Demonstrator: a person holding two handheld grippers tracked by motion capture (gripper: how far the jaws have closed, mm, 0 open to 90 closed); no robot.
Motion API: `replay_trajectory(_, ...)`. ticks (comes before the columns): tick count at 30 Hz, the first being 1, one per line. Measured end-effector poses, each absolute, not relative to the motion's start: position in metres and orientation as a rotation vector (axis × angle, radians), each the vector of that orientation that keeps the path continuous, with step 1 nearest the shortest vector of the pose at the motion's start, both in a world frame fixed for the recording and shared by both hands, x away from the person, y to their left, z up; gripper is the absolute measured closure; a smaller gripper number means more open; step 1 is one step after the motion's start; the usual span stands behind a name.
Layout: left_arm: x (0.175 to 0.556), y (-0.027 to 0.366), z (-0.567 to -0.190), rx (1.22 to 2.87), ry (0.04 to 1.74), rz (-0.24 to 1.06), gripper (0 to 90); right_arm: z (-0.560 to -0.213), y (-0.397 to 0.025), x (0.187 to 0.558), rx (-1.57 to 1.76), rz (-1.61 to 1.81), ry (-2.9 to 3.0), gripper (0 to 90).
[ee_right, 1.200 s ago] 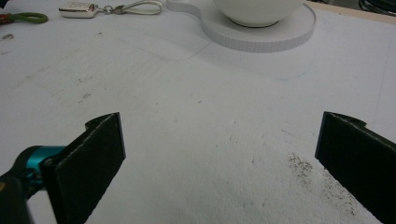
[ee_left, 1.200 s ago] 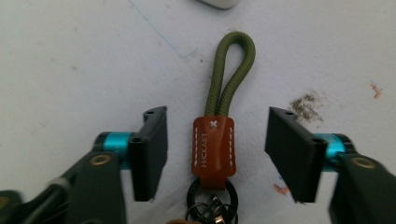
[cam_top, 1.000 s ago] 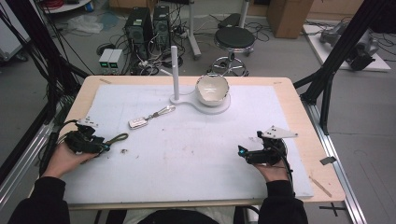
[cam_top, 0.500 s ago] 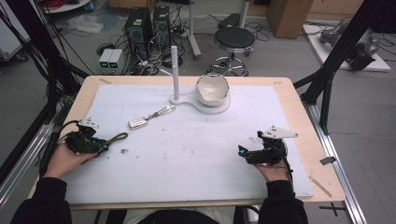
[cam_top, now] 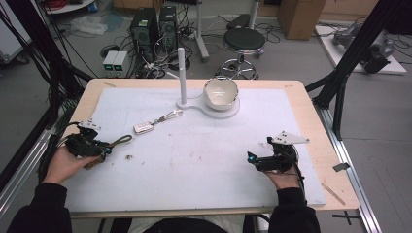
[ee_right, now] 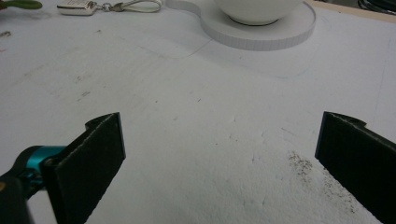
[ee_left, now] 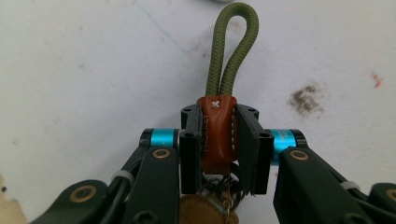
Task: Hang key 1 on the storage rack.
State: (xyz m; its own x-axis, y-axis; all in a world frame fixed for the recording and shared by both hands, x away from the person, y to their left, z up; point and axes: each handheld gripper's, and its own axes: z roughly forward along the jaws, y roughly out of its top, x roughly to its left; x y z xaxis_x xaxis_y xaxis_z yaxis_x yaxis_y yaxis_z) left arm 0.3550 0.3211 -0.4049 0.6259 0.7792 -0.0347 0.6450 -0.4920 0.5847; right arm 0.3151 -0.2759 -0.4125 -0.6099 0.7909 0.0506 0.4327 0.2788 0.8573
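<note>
My left gripper (cam_top: 104,148) (ee_left: 218,144) rests at the table's left side, shut on a keychain strap: its brown leather tab (ee_left: 216,133) is clamped between the jaws and an olive cord loop (ee_left: 232,49) (cam_top: 121,141) sticks out past them. A metal ring shows below the tab. My right gripper (cam_top: 253,160) (ee_right: 219,163) lies at the front right of the white mat, jaws wide open, nothing between them. A white key fob with a white strap (cam_top: 154,122) (ee_right: 88,6) lies on the mat left of centre.
A white stand (cam_top: 204,104) at the back middle carries an upright white post (cam_top: 182,73) and a white bowl (cam_top: 221,93) (ee_right: 257,9). Dark smudges mark the white mat (cam_top: 194,160). The wooden table edge (cam_top: 320,141) borders the mat on the right.
</note>
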Motion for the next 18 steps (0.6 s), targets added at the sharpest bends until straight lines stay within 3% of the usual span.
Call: replay_trajectory(18, 0.374, 0.301, -0.354, 2.274, 1.031, 0.329, 71.9, -0.412, -0.277, 0.315, 1.109, 1.288, 2.14, 0.5)
